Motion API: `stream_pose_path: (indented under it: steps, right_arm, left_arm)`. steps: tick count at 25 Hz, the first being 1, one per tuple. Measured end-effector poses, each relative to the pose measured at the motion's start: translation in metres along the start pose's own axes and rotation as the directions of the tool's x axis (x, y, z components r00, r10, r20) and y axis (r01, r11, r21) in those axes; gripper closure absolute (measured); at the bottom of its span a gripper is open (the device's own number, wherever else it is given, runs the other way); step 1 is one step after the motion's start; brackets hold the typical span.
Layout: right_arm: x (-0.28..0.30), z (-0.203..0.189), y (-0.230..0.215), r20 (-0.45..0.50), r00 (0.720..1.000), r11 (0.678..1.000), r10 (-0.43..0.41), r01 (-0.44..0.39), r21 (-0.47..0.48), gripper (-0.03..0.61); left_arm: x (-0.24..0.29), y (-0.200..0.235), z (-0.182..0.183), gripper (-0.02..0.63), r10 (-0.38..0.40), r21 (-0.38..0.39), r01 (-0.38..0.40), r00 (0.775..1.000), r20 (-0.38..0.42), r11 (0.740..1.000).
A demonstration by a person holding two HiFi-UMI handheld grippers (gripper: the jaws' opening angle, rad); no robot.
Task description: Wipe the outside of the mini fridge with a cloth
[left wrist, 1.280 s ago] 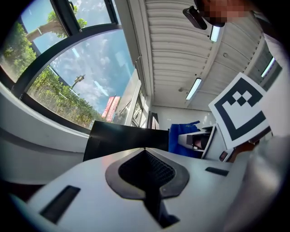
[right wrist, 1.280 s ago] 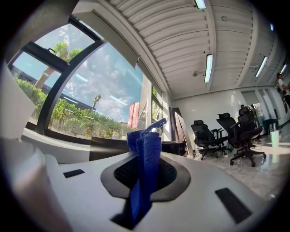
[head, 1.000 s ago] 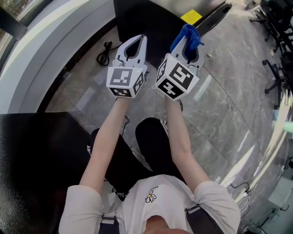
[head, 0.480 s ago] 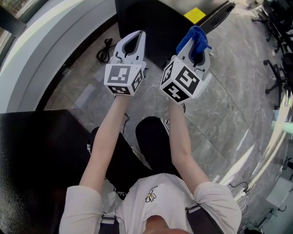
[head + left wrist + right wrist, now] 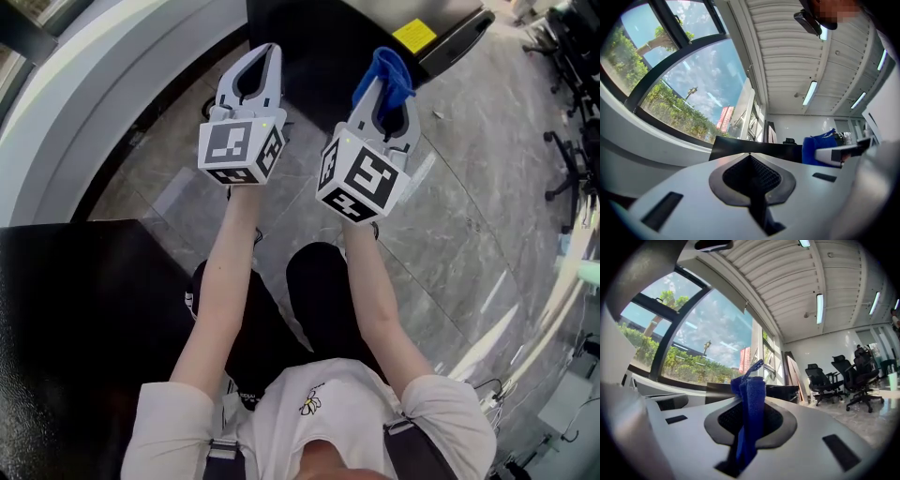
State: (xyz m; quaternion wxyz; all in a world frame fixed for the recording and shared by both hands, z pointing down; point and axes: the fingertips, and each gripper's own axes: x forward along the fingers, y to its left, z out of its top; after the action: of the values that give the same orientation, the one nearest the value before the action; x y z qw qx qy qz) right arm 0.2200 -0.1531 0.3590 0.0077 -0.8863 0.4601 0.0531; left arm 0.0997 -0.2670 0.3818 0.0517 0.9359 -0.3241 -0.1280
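Both jaws of the left gripper (image 5: 262, 58) meet with nothing between. Beside it, the right gripper (image 5: 390, 92) pinches a blue cloth (image 5: 752, 401) that pokes past its tips. Just beyond both stands the fridge (image 5: 314, 42).

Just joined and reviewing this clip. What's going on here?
A person holds two handheld grippers out in front, above a grey floor. The right claw is shut on a blue cloth, which sticks up past its tips. The left claw is shut with nothing in it. Both point toward a dark cabinet, likely the mini fridge, which has a yellow sticker. The cloth looks short of the cabinet, so wiping apparently hasn't started.
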Motion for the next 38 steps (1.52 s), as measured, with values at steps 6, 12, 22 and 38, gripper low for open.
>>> stream_pose_path:
  steps: [6,12,22,38]
  right_arm:
    - [0.028,-0.005,0.076,0.030,0.983,0.983,0.181,-0.181,0.009,0.517]
    - [0.079,-0.038,0.126,-0.042,0.965,0.945,0.258,-0.243,0.218,0.517]
    - [0.156,-0.077,0.209,-0.081,0.948,0.948,0.309,-0.300,0.103,0.517]
    - [0.196,-0.092,0.243,-0.168,0.957,0.966,0.238,-0.216,0.140,0.517]
  left_arm:
    - [-0.004,0.027,0.000,0.609,0.046,0.025,-0.047,0.999,0.010,0.999]
    - [-0.022,0.069,0.007,0.609,0.105,0.072,-0.106,0.994,0.019,0.992]
    - [-0.036,0.103,-0.002,0.609,0.130,0.083,-0.130,0.992,0.007,0.988]
    - [-0.046,0.128,0.001,0.609,0.225,-0.014,-0.225,0.972,0.073,0.974]
